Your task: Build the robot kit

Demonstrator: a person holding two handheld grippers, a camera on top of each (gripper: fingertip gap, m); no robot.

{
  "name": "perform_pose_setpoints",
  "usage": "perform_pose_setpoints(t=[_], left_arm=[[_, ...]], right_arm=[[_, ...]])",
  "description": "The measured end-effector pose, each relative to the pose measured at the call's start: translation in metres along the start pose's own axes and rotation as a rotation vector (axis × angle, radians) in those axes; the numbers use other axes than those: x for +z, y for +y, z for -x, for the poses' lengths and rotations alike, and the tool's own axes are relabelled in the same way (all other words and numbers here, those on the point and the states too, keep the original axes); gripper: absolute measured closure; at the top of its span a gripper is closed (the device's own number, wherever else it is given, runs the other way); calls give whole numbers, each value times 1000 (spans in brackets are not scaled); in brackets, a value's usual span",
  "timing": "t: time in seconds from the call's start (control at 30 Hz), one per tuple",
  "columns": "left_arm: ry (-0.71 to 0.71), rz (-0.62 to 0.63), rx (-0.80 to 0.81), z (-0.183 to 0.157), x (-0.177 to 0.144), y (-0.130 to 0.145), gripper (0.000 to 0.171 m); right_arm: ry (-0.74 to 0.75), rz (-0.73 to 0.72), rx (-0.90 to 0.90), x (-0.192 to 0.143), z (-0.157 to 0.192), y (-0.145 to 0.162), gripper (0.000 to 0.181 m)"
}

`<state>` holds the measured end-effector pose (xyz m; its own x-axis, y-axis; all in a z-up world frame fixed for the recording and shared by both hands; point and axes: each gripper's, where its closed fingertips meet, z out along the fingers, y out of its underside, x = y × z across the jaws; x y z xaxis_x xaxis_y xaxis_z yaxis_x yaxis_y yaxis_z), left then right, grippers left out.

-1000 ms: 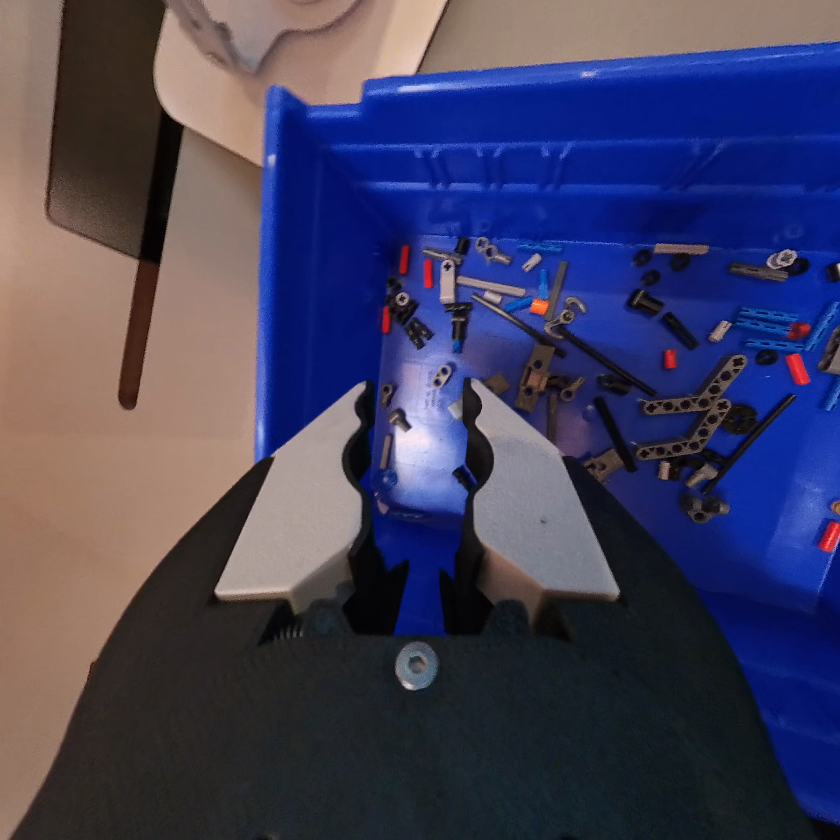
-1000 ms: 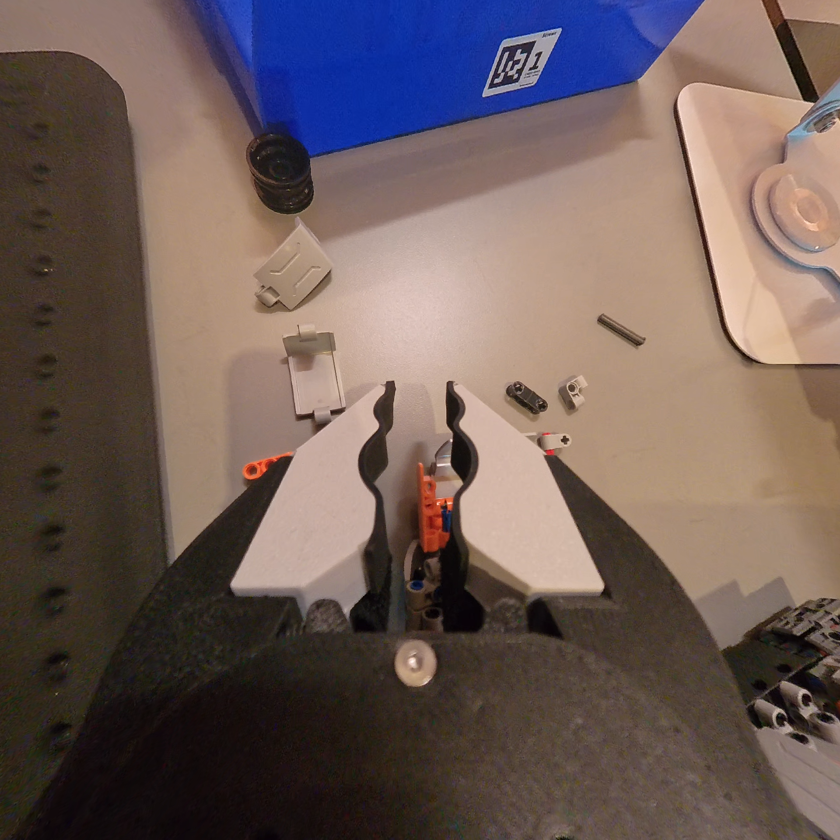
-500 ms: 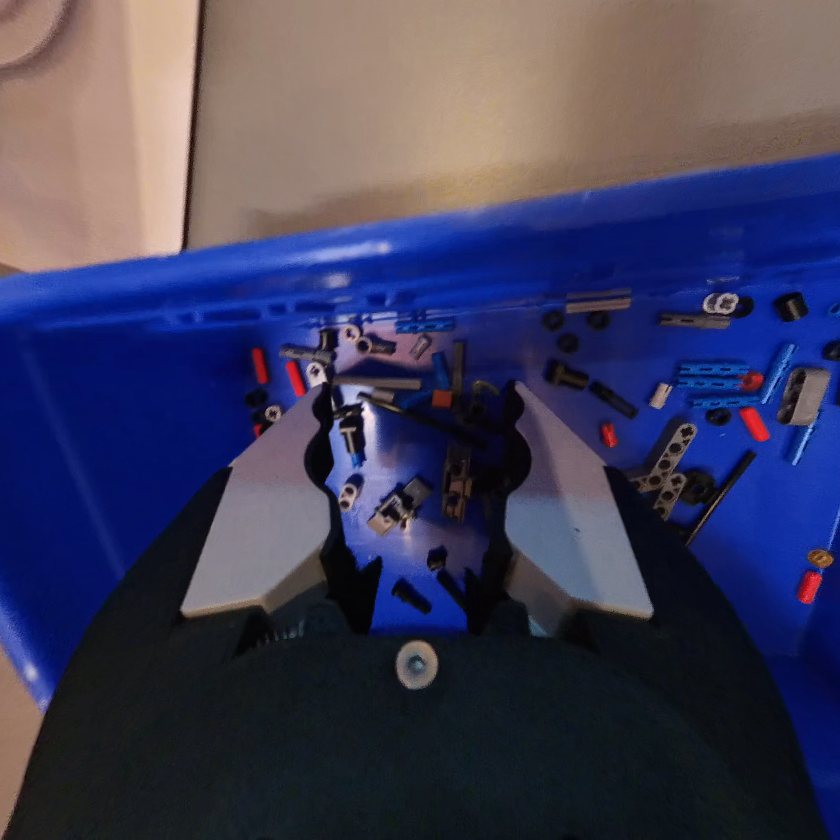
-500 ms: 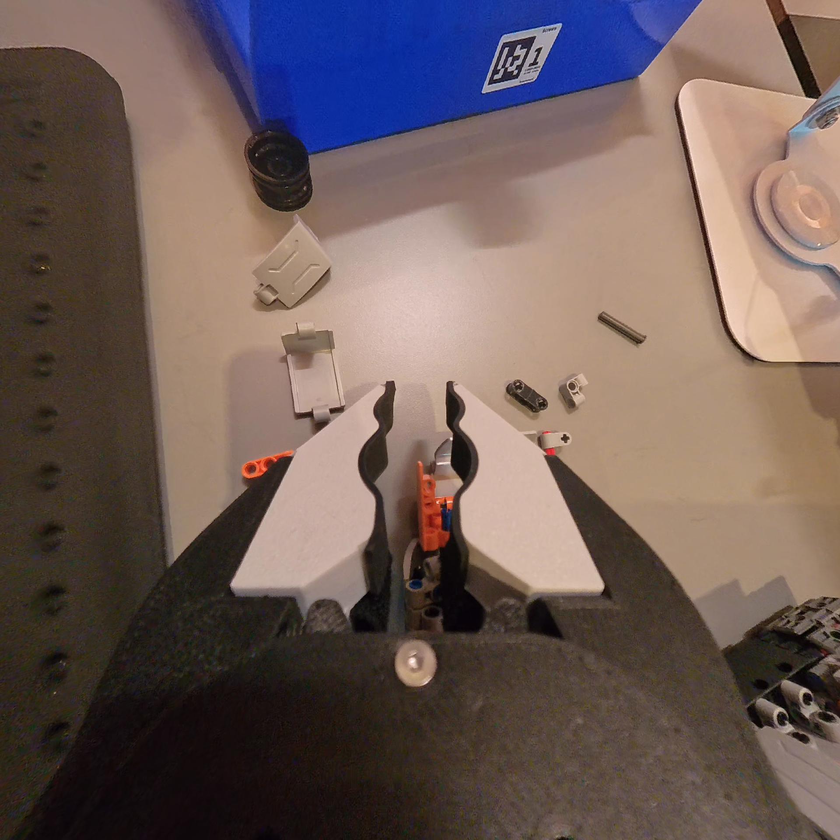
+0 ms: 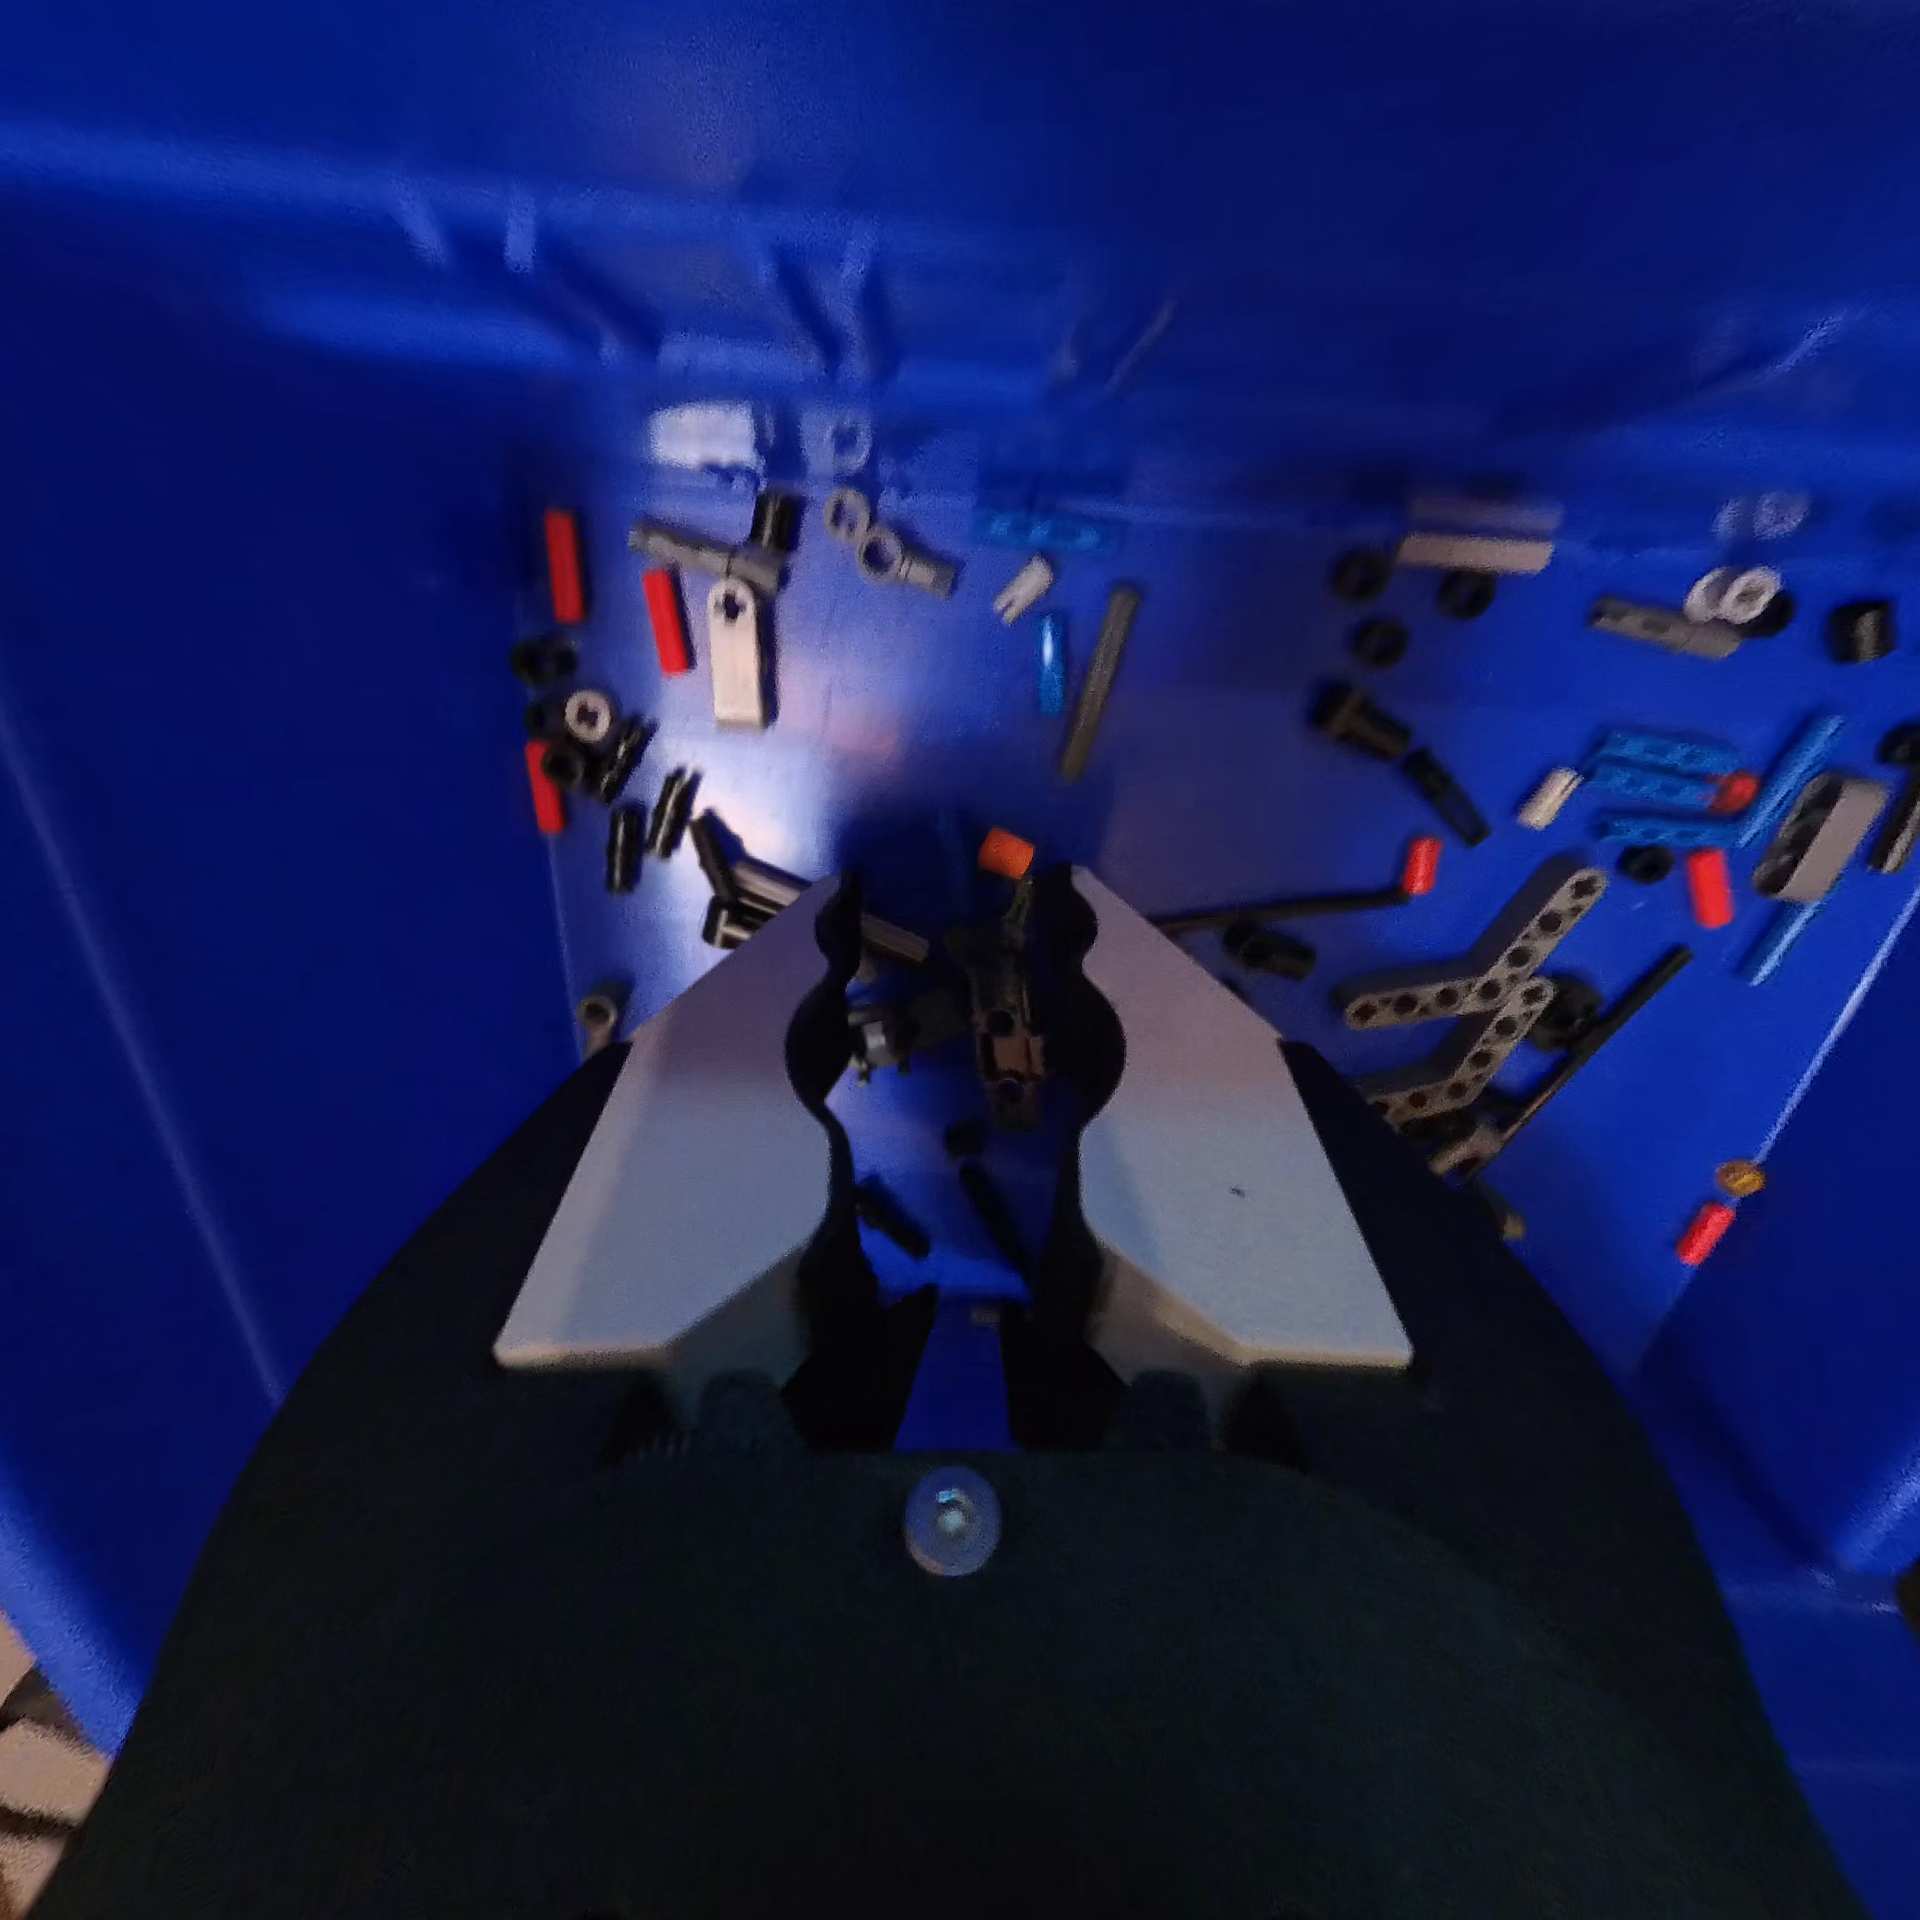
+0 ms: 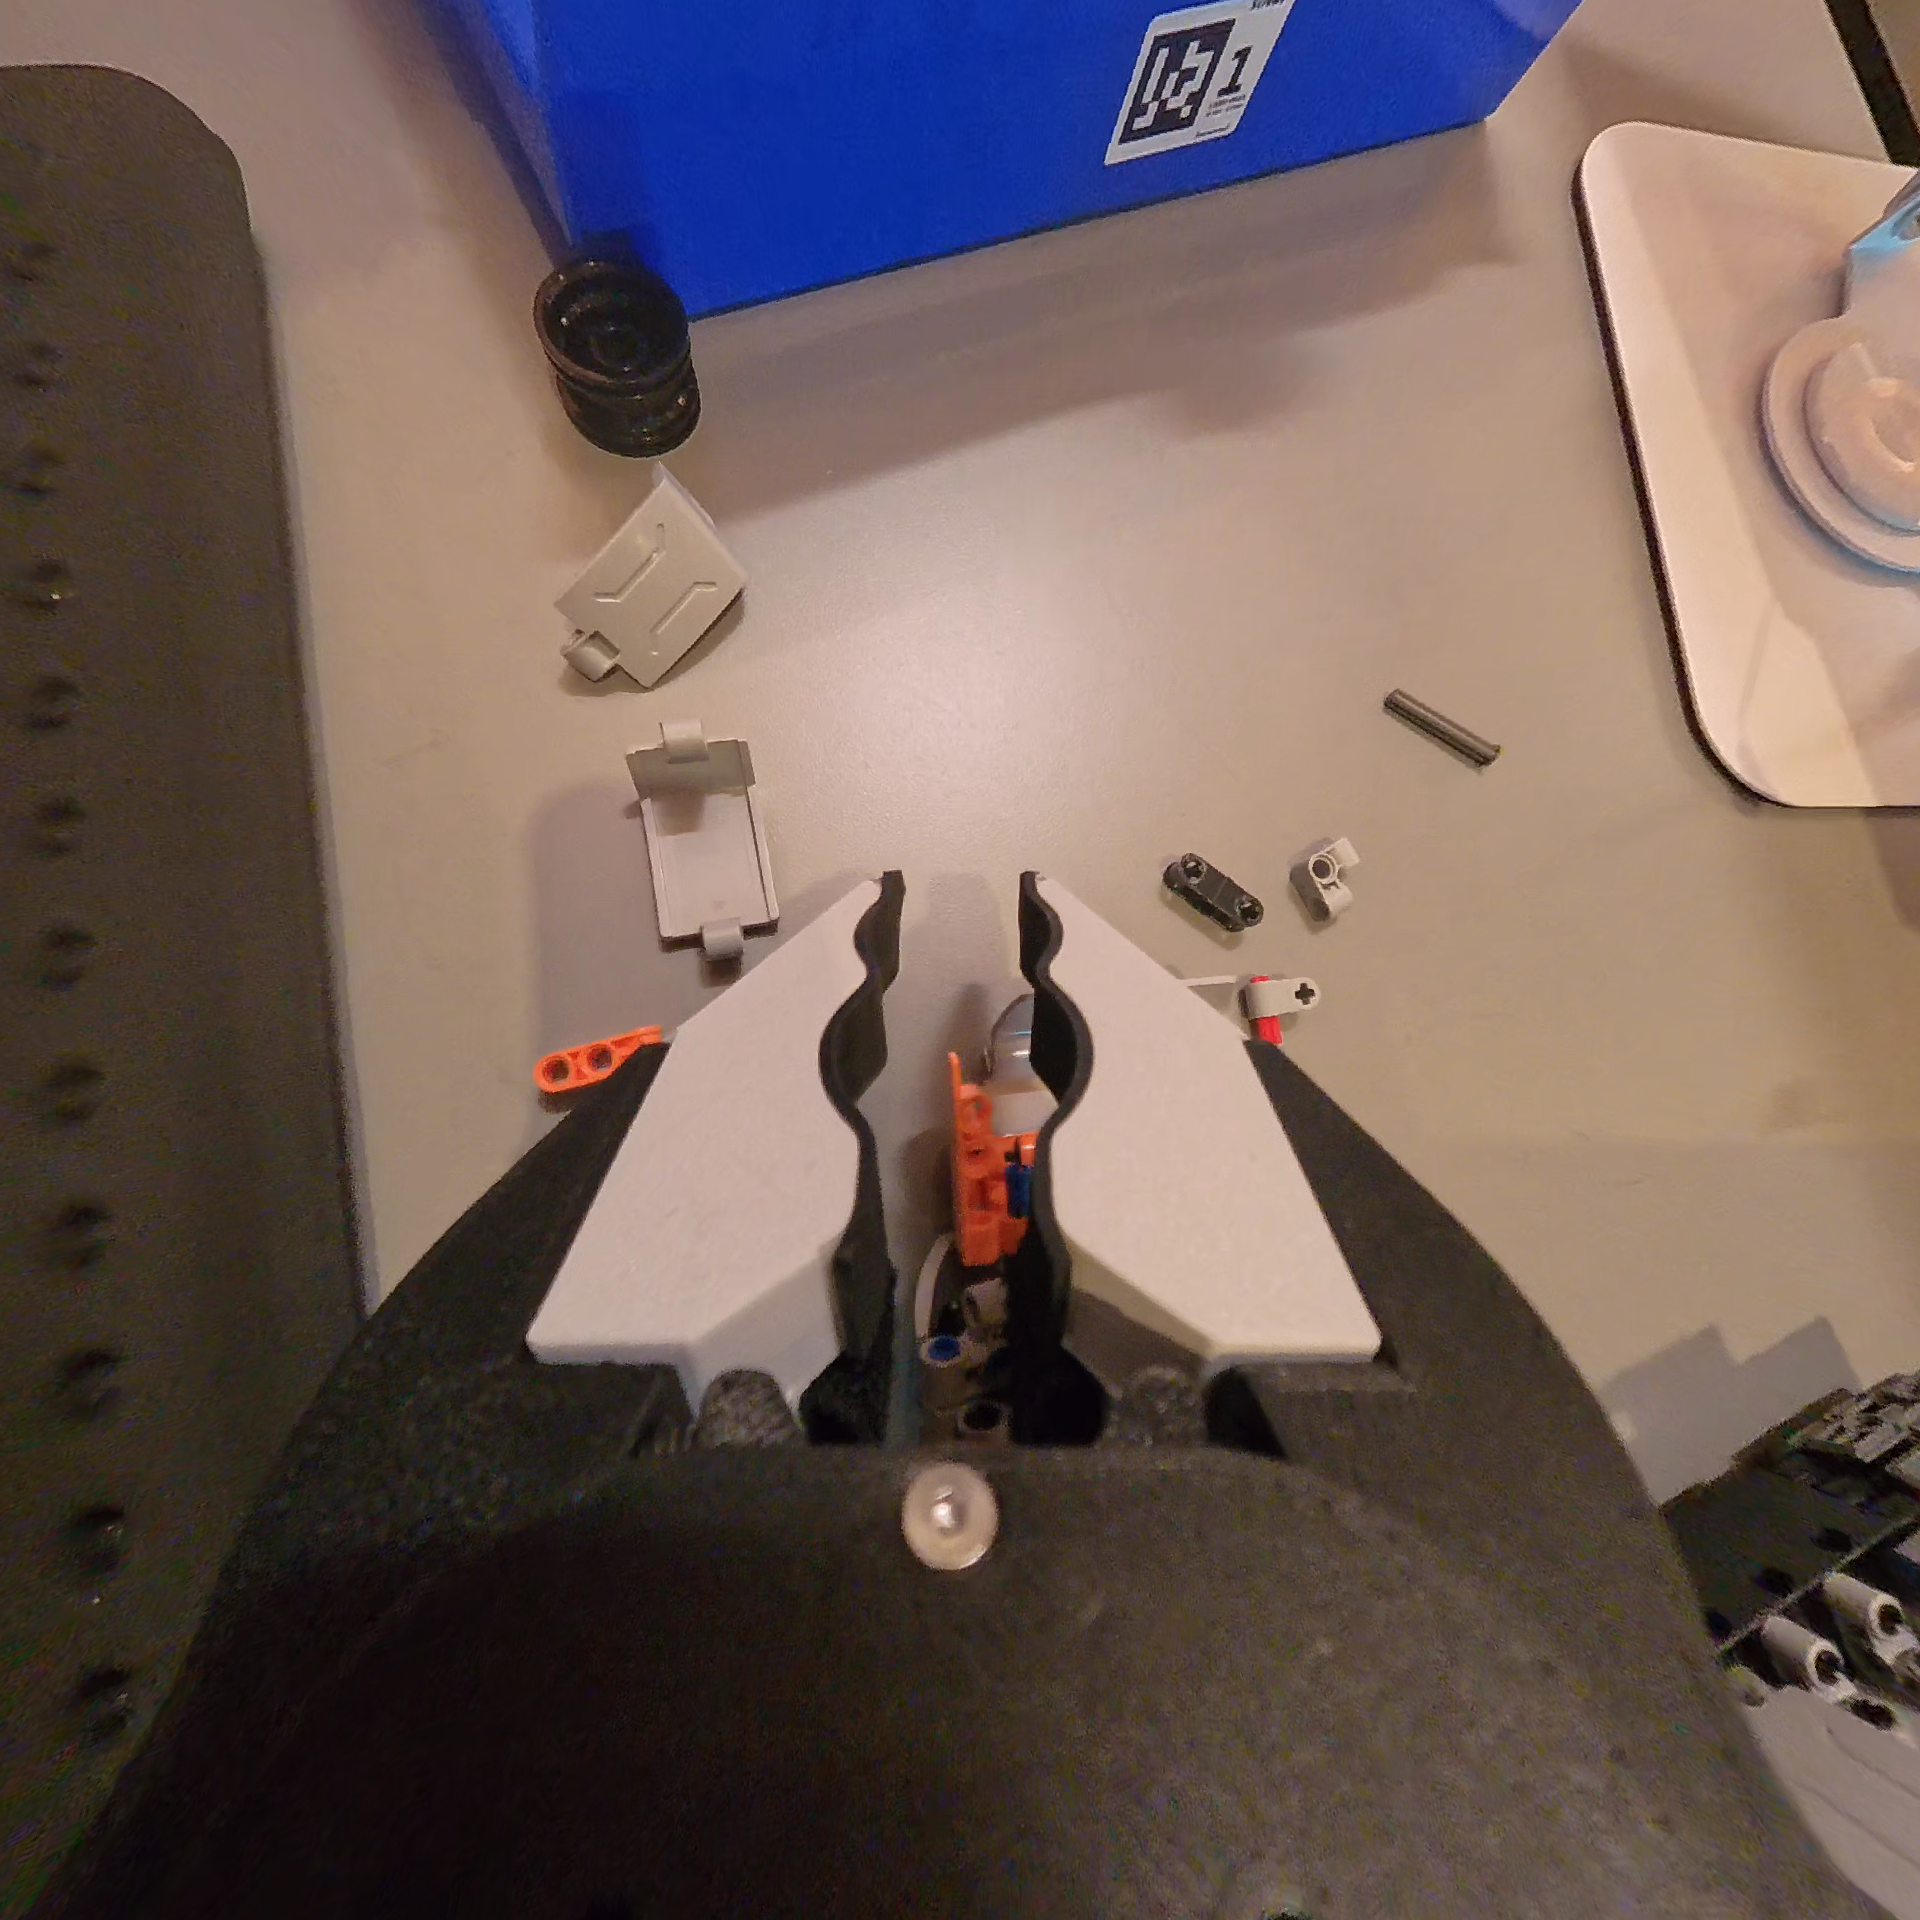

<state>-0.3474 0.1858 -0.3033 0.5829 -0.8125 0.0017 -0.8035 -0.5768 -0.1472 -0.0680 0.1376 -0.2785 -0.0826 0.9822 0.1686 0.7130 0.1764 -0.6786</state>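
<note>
My left gripper [image 5: 954, 883] is open, low inside a blue bin [image 5: 260, 727], just above its floor of small construction-toy parts. A dark grey connector [image 5: 1006, 1023] lies between its fingers, and an orange bush [image 5: 1006, 852] sits just past the tips. Red pins, black pins and grey beams [image 5: 1455, 997] lie scattered around. My right gripper [image 6: 960, 883] is over the grey table, nearly closed on a small orange and grey assembly [image 6: 985, 1153] that sits deep between its fingers. The bin's outer wall [image 6: 935, 104] stands ahead of it.
On the table ahead of the right gripper lie a black wheel [image 6: 618, 358], two grey panels [image 6: 655, 582] [image 6: 704, 831], a black axle [image 6: 1439, 727], small connectors [image 6: 1210, 888] and an orange piece [image 6: 594, 1058]. A dark mat [image 6: 125, 727] is at left, a white board [image 6: 1714, 468] at right. About 30 cm separates my left fingertips from my right. To the black wheel [image 6: 618, 358]: right tips about 12 cm, left tips about 20 cm.
My left gripper has moved over the bin's rim and down towards its floor, and its fingers now frame the dark connector. The right gripper has stayed still with its assembly.
</note>
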Motion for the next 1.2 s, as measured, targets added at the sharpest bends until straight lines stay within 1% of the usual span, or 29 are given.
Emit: perform_pose_setpoints(t=[0.07,0.2,0.43,0.53,0.77,1.03,1.2], left_arm=[[-43,6,10,9,-3,7,134],[-89,-54,21,19,-17,5,131],[-166,-194,46,39,-54,-4,130],[-195,-221,41,45,-62,-2,130],[-196,-235,48,45,-63,3,129],[-188,-241,95,38,-62,-8,129],[-190,-240,93,37,-60,-5,127]], right_arm=[[1,-15,-4,0,-1,-2,162],[2,-34,-9,0,-2,-3,163],[19,-75,-17,0,-8,-7,167],[36,-85,-28,-1,-10,-8,169],[58,-105,-44,0,-15,-10,172],[80,-133,-30,-2,-23,-10,174],[88,-135,-34,-2,-25,-10,174]])
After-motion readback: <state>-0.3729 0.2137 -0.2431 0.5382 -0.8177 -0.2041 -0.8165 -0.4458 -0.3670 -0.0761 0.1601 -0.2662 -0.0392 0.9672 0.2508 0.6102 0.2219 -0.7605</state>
